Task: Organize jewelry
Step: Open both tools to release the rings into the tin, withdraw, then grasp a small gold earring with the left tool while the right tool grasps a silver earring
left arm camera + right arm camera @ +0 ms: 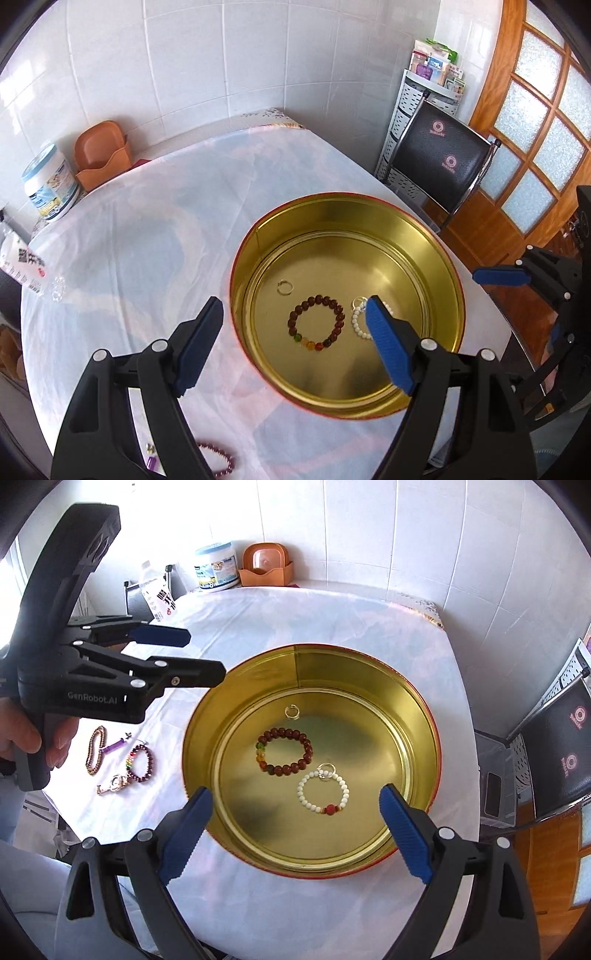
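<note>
Your gold tin [424, 716] holds a dark beaded bracelet [284, 751], a white bead bracelet [323, 794] and a small ring [291, 712] (more jewelry [122, 760] lies loose on the tablecloth [332, 620]). Your left gripper [295, 325] and right gripper [295, 814] both hang spread wide, empty.

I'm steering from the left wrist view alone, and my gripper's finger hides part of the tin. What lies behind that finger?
Observer: The white bead bracelet is a complete loop with one red bead, inside the gold tin.
Operator: What is loose on the cloth below my frame?
Observer: A brown bead bracelet, a purple charm, a dark red bracelet and some small metal pieces, all left of the tin.
Operator: Is the right gripper carrying anything?
Observer: No, the right gripper is open and empty at the tin's near rim.
</note>
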Demonstrator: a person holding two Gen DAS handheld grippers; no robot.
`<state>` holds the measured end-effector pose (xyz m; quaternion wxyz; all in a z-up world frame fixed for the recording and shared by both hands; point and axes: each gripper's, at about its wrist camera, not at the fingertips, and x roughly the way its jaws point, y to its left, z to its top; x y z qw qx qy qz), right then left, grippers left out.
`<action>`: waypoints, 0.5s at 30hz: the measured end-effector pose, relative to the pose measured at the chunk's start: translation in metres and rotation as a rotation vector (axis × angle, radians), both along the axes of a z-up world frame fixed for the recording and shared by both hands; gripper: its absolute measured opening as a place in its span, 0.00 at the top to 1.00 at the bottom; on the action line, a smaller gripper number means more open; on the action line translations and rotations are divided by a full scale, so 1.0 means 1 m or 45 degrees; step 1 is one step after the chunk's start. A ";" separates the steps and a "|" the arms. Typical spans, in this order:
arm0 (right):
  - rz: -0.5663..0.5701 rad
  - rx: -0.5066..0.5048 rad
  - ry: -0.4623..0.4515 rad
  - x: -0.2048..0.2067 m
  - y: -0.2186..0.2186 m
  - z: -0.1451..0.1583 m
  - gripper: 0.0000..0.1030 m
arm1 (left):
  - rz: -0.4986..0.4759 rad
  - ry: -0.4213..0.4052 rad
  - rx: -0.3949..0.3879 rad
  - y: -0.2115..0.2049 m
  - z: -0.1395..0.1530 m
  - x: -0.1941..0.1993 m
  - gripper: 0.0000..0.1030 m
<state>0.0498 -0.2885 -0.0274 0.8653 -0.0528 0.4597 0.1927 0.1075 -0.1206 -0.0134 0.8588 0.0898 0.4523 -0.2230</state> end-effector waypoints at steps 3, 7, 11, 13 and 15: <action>0.038 0.072 -0.028 -0.017 0.011 0.012 0.10 | 0.075 -0.004 0.020 0.026 0.008 -0.028 0.24; 0.151 0.114 -0.045 -0.032 0.041 0.021 0.10 | 0.226 0.018 0.052 0.075 0.014 -0.064 0.24; 0.280 0.124 -0.056 -0.041 0.083 0.028 0.10 | 0.380 0.038 0.060 0.128 0.014 -0.094 0.24; 0.333 0.119 -0.060 -0.045 0.103 0.028 0.10 | 0.448 0.053 0.058 0.154 0.011 -0.104 0.24; 0.375 0.113 -0.051 -0.046 0.123 0.026 0.10 | 0.500 0.068 0.052 0.176 0.006 -0.111 0.24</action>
